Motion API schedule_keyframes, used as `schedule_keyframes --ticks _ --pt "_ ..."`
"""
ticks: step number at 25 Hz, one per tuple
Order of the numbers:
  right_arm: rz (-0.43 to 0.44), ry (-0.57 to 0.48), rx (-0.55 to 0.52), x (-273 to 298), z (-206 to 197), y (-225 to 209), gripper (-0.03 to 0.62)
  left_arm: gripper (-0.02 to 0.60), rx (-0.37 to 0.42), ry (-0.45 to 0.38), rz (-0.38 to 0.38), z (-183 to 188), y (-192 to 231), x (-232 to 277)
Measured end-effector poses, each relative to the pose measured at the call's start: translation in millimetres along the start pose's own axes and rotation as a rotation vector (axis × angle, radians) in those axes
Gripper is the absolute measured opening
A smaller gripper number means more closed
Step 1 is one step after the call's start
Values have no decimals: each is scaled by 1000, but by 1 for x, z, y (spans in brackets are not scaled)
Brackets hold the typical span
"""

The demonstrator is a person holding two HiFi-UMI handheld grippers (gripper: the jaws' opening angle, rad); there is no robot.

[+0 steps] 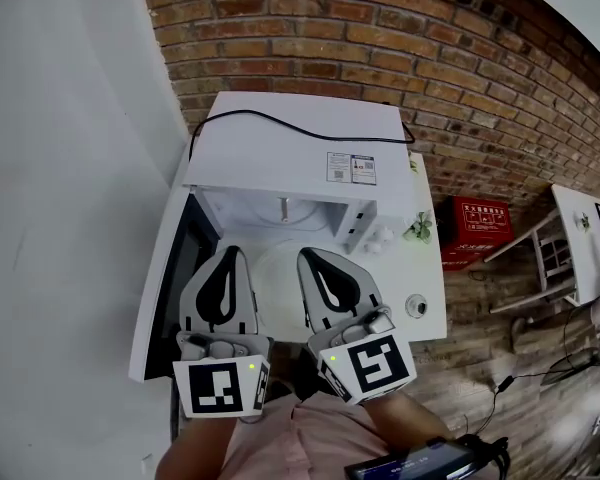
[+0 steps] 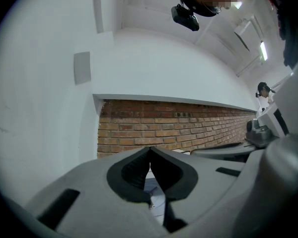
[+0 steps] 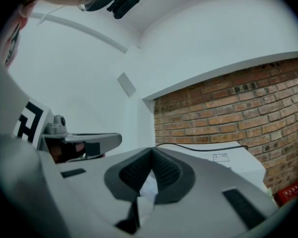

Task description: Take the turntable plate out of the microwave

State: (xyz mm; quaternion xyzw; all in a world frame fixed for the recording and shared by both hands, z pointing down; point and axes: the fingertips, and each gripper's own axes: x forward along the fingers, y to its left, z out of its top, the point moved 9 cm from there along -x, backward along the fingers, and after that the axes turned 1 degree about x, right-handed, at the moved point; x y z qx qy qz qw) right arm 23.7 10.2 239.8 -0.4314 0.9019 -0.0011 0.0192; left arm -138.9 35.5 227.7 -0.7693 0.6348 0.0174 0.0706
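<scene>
Facing the open microwave [image 1: 300, 153], we are holding the left gripper [image 1: 231, 252] and the right gripper [image 1: 306, 257] side by side, each with its jaws pressed together at the tips. The turntable plate [image 1: 279, 283] is lying between them, just in front of the cavity and over the white counter [image 1: 432, 313]. We are unable to tell whether either gripper is touching its rim. The microwave door [image 1: 183, 260] is standing open at the left.
</scene>
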Motion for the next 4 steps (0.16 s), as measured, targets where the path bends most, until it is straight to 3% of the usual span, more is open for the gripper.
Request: schedule_keyframes --ticks 4 --pt "4 -3 -2 2 1 -2 3 6 -1 3 2 0 -1 3"
